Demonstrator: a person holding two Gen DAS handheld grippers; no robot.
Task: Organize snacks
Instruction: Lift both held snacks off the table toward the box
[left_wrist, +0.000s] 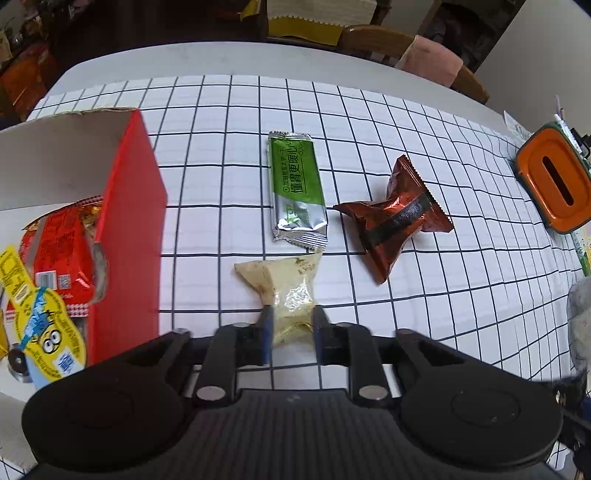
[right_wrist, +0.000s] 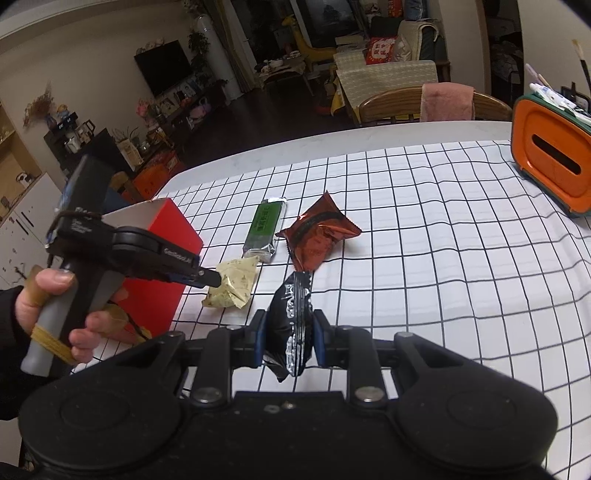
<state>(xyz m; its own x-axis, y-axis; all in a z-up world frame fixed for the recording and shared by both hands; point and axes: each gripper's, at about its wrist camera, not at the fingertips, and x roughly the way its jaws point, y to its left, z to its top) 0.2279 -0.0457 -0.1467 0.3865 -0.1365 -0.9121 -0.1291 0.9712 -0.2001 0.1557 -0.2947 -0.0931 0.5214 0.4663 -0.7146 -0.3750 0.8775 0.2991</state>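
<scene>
My left gripper (left_wrist: 291, 325) is shut on the narrow end of a pale gold snack packet (left_wrist: 284, 284), just right of the open red box (left_wrist: 129, 229). The right wrist view shows the same gripper (right_wrist: 212, 279), held by a hand (right_wrist: 48, 291), pinching that gold packet (right_wrist: 232, 284) low over the cloth beside the red box (right_wrist: 166, 236). My right gripper (right_wrist: 290, 332) is shut on a black snack packet (right_wrist: 295, 306), held above the cloth. A green bar packet (left_wrist: 297, 184) and a crumpled red-brown packet (left_wrist: 395, 218) lie on the checked tablecloth beyond.
The red box holds several snacks, among them a red packet (left_wrist: 59, 243) and a yellow-blue one (left_wrist: 48, 332). An orange tissue box (left_wrist: 554, 181) stands at the table's right edge. Wooden chairs (right_wrist: 399, 107) stand behind the far edge of the table.
</scene>
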